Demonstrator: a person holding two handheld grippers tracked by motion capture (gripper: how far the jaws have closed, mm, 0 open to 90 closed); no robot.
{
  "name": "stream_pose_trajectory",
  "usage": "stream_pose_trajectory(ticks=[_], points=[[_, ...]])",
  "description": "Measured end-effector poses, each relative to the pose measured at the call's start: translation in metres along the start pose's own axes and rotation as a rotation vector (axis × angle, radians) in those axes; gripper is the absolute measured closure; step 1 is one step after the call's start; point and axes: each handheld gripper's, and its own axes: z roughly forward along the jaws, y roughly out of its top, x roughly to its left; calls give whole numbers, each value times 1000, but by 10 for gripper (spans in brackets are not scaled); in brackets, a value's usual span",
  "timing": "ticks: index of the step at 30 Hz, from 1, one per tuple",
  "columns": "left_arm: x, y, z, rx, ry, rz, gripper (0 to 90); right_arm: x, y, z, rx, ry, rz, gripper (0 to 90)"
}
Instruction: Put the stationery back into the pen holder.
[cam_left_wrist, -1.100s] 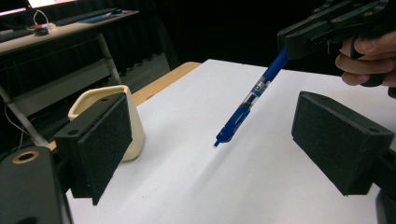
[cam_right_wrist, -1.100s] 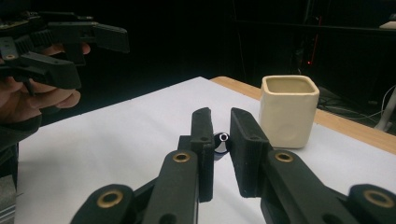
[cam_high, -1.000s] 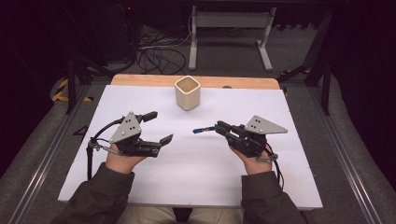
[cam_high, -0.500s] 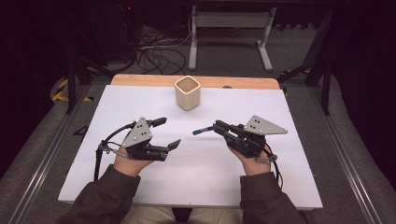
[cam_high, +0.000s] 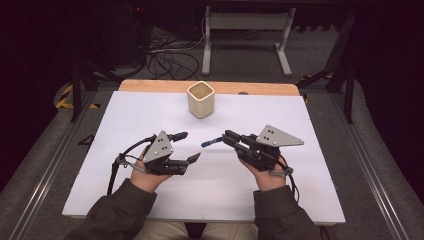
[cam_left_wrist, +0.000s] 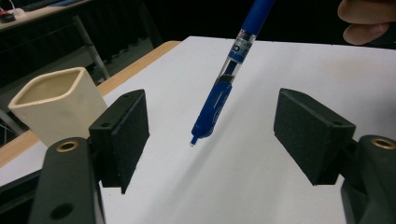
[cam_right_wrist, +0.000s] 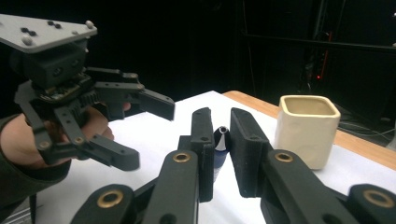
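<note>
Room: dark, cables and a metal stand on the floor behind the table.
Table (cam_high: 310, 165): white top with a wooden strip at the far edge; one table.
Cup (cam_high: 201, 99): one cream square cup, upright near the far edge, nothing visible inside; also in the left gripper view (cam_left_wrist: 56, 105) and the right gripper view (cam_right_wrist: 306, 128).
Left gripper (cam_high: 191, 147): one, low over the table and to the left of the pen; jaws apart, nothing pinched. They have just been closing, and stand narrower than a second ago.
Right gripper (cam_high: 226, 136): one, jaws pressed onto the pen's barrel, holding it clear of the table.
Pen (cam_high: 210, 142): one blue pen, sticking out of the right gripper toward the left gripper, well short of the cup. Left gripper view has it (cam_left_wrist: 229, 79) hanging in the gap between the two jaws, touching neither.
Change: left hand has come in toward the pen tip since a second ago; right gripper and cup look unmoved.
Meaning: looks like a handover or a two-handed pull on the pen is being set up; left jaws probably need to close further before they grip.
Count: two grippers, two hands, one pen, one cup.
</note>
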Motion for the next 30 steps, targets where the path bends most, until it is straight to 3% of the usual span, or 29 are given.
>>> stream_pose_trajectory(ticks=[7,30], points=[[-4,-3,6,10,-8,-3,314,6,0,6,6,20,-5,807],[-12,-13,19,75,4,70,531,21,-1,21,20,87,7,807]])
